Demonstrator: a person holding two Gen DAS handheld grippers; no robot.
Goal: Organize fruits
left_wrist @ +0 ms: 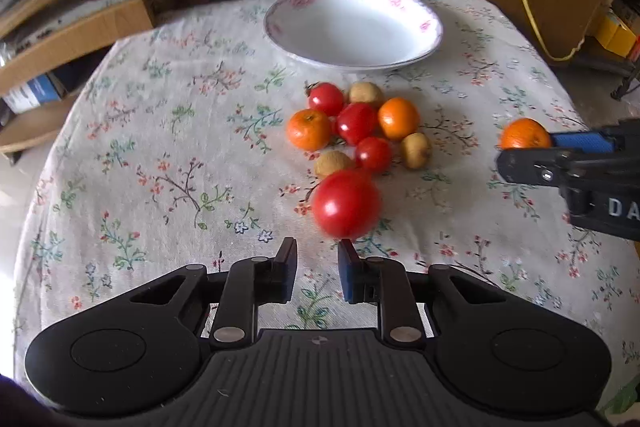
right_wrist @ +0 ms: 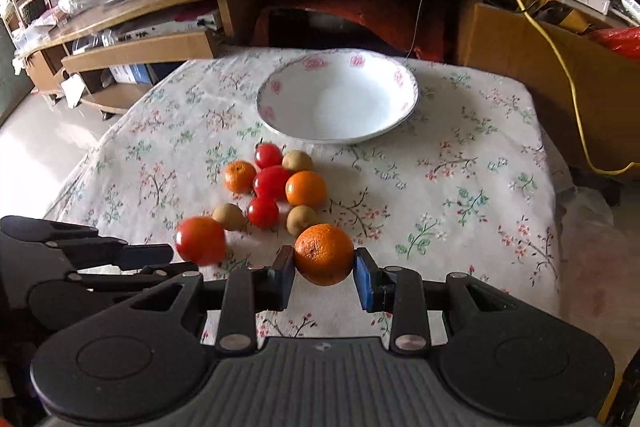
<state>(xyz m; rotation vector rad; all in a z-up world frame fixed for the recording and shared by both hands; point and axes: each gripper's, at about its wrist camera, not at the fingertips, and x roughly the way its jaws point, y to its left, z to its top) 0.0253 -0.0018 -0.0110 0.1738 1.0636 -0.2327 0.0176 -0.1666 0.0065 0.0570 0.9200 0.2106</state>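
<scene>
My left gripper (left_wrist: 318, 247) is shut with nothing between its blue pads. A blurred red tomato (left_wrist: 346, 203) lies just past its fingertips, free of the pads; I cannot tell whether it rests on the cloth. My right gripper (right_wrist: 324, 253) is shut on an orange (right_wrist: 324, 254), held above the floral tablecloth. In the left wrist view, that orange (left_wrist: 526, 134) shows at the right edge. A pile (left_wrist: 356, 123) of small tomatoes, two oranges and brown round fruits sits mid-table. Behind it stands an empty white bowl (left_wrist: 352, 65) with pink flowers.
The table's rounded edges fall away left and right. A wooden shelf unit (right_wrist: 160, 43) with boxes runs behind the table. A cardboard box (right_wrist: 520, 43) and a yellow cable (right_wrist: 560, 67) stand at the back right. The left gripper (right_wrist: 164, 261) reaches in low left in the right wrist view.
</scene>
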